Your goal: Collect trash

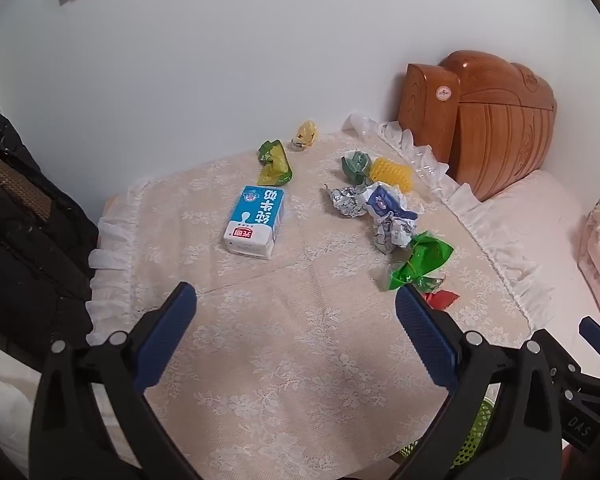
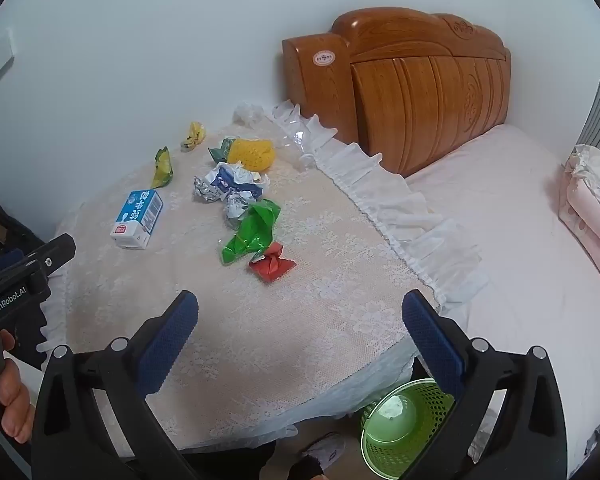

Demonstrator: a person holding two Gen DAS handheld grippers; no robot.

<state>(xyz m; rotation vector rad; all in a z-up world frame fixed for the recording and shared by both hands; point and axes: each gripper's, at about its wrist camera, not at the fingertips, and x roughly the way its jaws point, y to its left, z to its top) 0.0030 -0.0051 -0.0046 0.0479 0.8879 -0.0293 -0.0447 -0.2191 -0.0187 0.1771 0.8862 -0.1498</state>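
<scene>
While both tongs, left (image 1: 296, 300) and right (image 2: 300, 310), hang wide and empty over the table (image 2: 300, 320), nothing looks collected. Next: close on the red wrapper (image 2: 272, 266), then drop it in the green bin (image 2: 400, 428).

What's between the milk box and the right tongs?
Nothing but bare lace tablecloth. The right wrist view shows an open stretch from the milk box to the open right tongs.

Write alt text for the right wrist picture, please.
Litter lies on a lace-covered table: a milk carton, crumpled foil, and green and red wrappers. The open right hand-held gripper hovers over it, empty. A green bin stands below.
</scene>
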